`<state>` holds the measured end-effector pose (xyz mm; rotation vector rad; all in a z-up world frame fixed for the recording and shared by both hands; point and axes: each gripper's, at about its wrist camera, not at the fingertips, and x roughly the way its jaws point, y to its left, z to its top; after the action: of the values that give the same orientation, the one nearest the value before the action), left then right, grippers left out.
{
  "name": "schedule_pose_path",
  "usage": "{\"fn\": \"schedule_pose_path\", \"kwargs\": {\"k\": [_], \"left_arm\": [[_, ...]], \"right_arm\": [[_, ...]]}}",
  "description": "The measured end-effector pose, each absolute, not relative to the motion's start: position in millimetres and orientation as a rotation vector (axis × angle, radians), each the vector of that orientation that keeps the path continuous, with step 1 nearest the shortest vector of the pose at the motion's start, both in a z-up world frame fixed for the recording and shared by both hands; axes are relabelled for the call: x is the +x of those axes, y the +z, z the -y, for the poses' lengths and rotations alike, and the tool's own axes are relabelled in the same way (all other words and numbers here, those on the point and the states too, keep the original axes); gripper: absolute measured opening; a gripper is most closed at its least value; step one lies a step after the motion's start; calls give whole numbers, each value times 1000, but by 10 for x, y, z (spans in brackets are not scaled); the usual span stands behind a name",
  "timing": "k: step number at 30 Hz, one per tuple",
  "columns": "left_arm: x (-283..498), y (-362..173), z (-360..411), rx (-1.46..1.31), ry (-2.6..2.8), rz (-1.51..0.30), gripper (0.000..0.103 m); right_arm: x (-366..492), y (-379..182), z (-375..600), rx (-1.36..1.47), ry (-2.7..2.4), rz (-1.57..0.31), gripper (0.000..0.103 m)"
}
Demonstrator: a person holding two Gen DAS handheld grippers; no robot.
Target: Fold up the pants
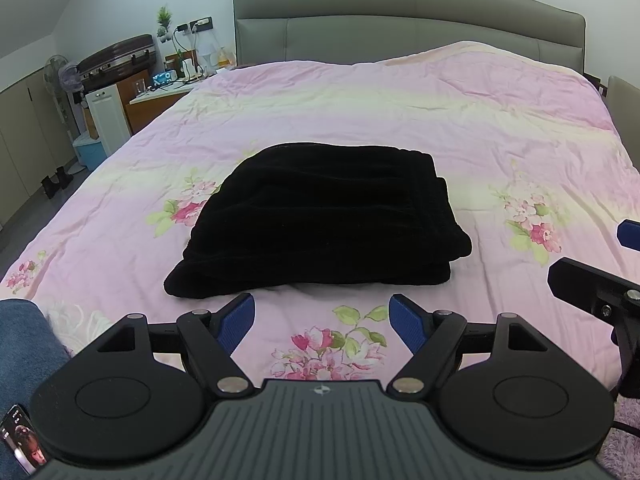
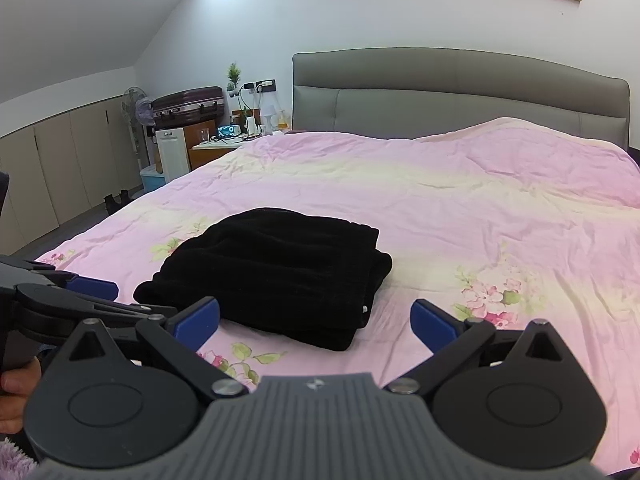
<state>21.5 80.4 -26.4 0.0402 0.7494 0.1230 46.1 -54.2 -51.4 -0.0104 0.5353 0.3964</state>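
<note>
Black pants [image 1: 320, 220] lie folded in a thick rectangular stack on the pink floral bedspread [image 1: 460, 128]. They also show in the right wrist view [image 2: 276, 272], left of centre. My left gripper [image 1: 322, 322] is open and empty, just short of the stack's near edge. My right gripper [image 2: 316, 322] is open and empty, at the stack's near right corner. Part of the right gripper [image 1: 600, 292] shows at the right edge of the left wrist view. The left gripper [image 2: 68, 300] shows at the left of the right wrist view.
A grey padded headboard [image 1: 400, 20] stands at the far end of the bed. A nightstand [image 1: 160, 100] with cables and small items, a suitcase [image 1: 116, 60], a fan [image 1: 60, 76] and cupboards stand to the left. A phone [image 1: 22, 440] lies at the lower left.
</note>
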Motion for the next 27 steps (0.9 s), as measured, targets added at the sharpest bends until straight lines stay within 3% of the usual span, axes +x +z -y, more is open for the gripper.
{"fn": "schedule_pose_path", "kwargs": {"k": [27], "left_arm": [[189, -259, -758, 47, 118, -743, 90]], "right_arm": [[447, -522, 613, 4, 417, -544, 98]]}}
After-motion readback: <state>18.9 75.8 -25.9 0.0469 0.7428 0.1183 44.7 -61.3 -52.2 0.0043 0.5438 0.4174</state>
